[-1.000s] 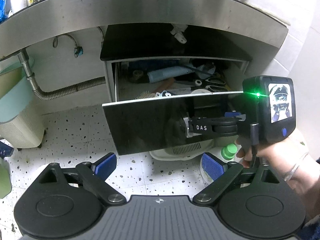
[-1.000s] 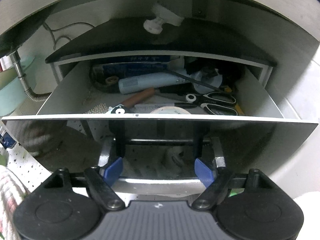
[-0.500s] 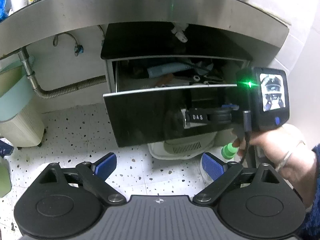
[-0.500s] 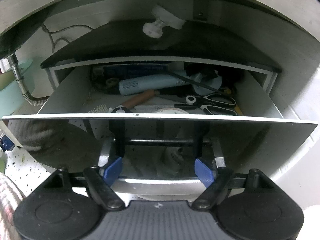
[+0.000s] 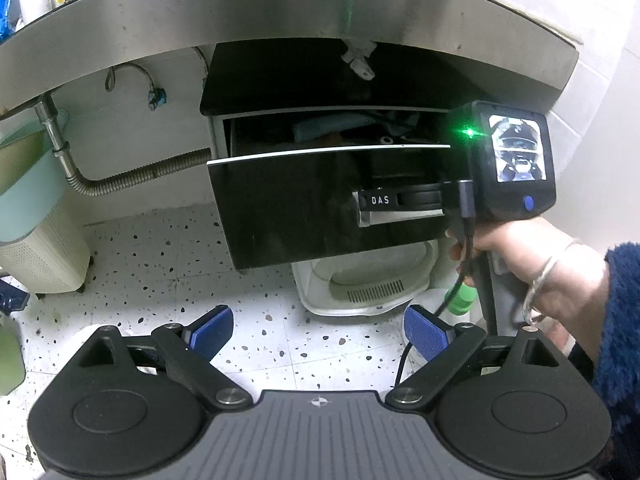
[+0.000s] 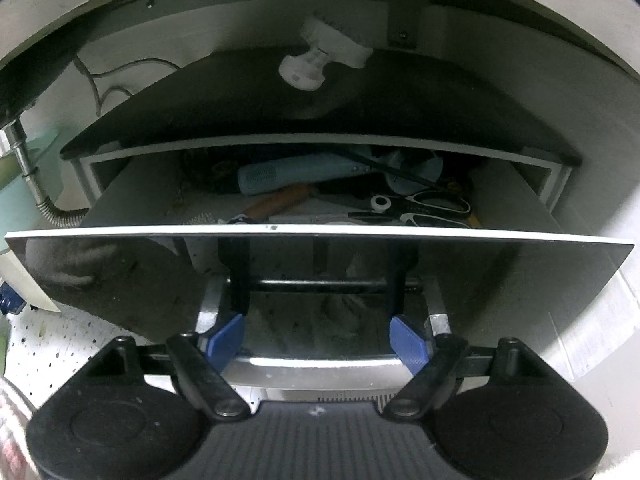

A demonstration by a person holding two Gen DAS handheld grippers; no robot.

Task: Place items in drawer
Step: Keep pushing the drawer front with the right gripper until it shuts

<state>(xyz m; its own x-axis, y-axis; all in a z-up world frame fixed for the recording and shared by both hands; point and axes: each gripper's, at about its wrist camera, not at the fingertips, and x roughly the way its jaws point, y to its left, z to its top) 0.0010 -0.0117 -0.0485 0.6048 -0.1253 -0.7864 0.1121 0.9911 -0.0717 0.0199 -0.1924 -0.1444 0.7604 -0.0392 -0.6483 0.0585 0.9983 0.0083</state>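
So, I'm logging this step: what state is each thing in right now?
drawer: partly open, contents visible inside.
drawer handle: right gripper's fingers set against it, not clamped.
right gripper: open.
left gripper: open, empty, hanging above the floor.
scissors: lying flat in the drawer, closed.
green-capped bottle: capped, on the floor.

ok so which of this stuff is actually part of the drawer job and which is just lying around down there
Part of the job:
- drawer, partly open
- drawer handle, right tool at it, fingers apart
- contents: scissors, blue-grey device, white tape roll

Just lying about:
- left tool, open, holding nothing
- corrugated drain hose
- white basin on the floor
- green bottle cap
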